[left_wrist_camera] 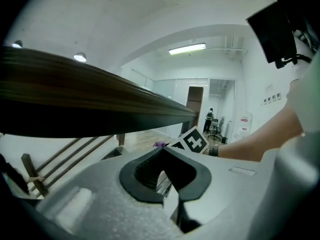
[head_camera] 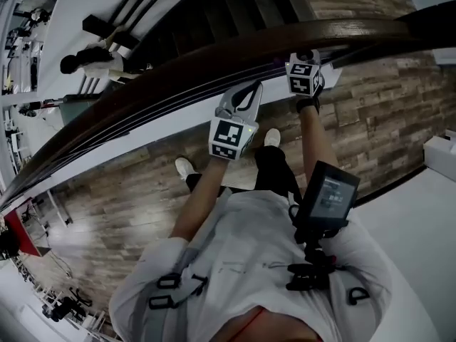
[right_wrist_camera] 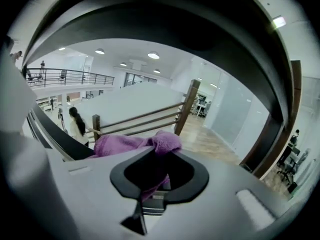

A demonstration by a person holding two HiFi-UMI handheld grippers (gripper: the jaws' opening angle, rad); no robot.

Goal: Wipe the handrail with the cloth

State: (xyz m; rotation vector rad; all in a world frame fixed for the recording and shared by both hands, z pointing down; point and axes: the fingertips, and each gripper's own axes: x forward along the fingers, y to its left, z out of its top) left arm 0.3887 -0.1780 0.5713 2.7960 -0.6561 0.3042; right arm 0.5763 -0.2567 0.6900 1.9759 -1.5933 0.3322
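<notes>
The dark wooden handrail point(head_camera: 214, 63) arcs from lower left to upper right in the head view and fills the top of the left gripper view point(left_wrist_camera: 75, 104). My right gripper point(head_camera: 305, 57) is up against the rail, shut on a purple cloth point(right_wrist_camera: 132, 144) bunched at its jaw tips point(right_wrist_camera: 161, 149). My left gripper point(head_camera: 246, 91) is just below the rail, to the left of the right one, its jaws shut point(left_wrist_camera: 162, 153) with nothing in them. From the left gripper view, the right gripper's marker cube point(left_wrist_camera: 194, 141) and a bit of cloth point(left_wrist_camera: 159, 144) show under the rail.
A lower floor with a person point(head_camera: 92, 59) and a staircase lies beyond the rail. Wood flooring point(head_camera: 377, 112) is underfoot. A white block point(head_camera: 442, 155) stands at the right. A newel post point(right_wrist_camera: 185, 109) and side rails rise ahead in the right gripper view.
</notes>
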